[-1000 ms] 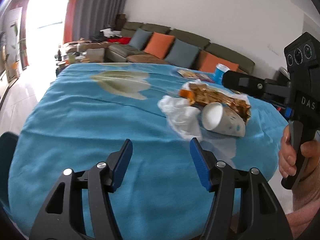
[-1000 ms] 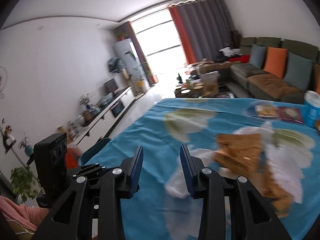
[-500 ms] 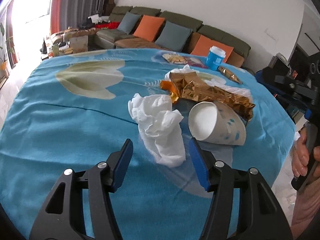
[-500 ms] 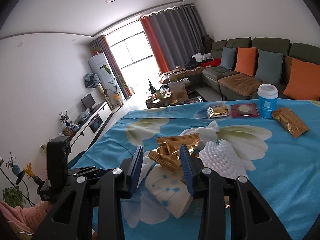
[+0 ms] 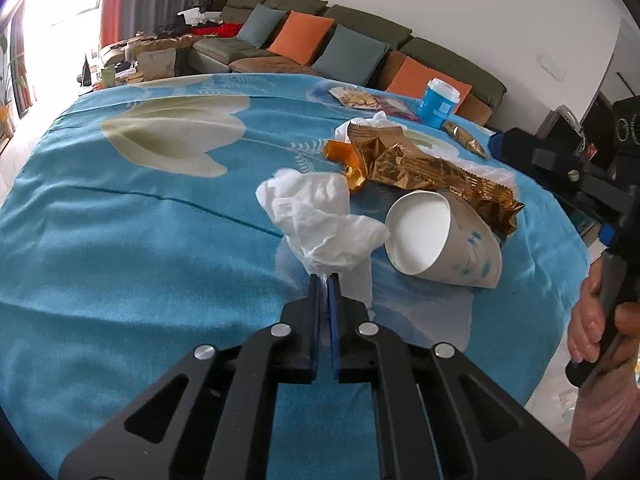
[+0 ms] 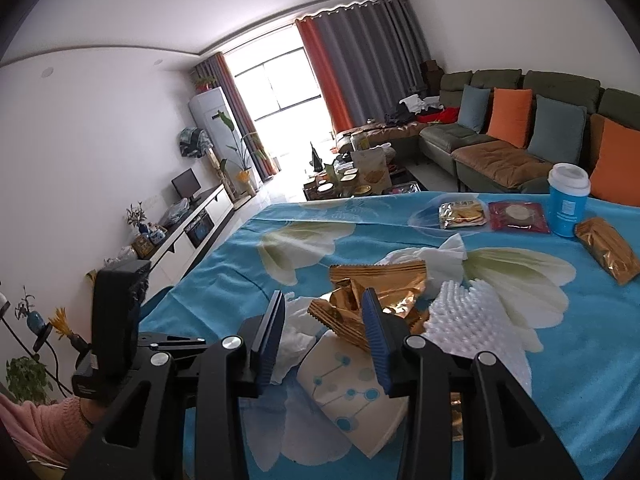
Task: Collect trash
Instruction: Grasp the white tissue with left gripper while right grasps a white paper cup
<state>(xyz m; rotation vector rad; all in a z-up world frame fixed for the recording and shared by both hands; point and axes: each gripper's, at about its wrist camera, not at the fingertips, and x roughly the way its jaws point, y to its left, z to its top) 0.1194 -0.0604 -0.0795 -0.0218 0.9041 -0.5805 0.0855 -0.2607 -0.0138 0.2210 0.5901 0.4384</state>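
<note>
My left gripper is shut on the near edge of a crumpled white tissue on the blue flowered tablecloth. Right of it a white paper cup lies on its side, with a crumpled gold wrapper behind it. My right gripper is open, its fingers on either side of the gold wrapper and above the paper cup. The tissue shows beside the left finger. A white dimpled sheet lies to the right.
At the table's far side stand a blue lidded cup, a sealed gold snack pack, a cracker pack and a red packet. A green sofa with cushions lies beyond. The table edge is near on the right.
My left gripper has moved forward and shut on the tissue's near edge. My right gripper has come lower and closer over the gold wrapper and the cup, still open.
</note>
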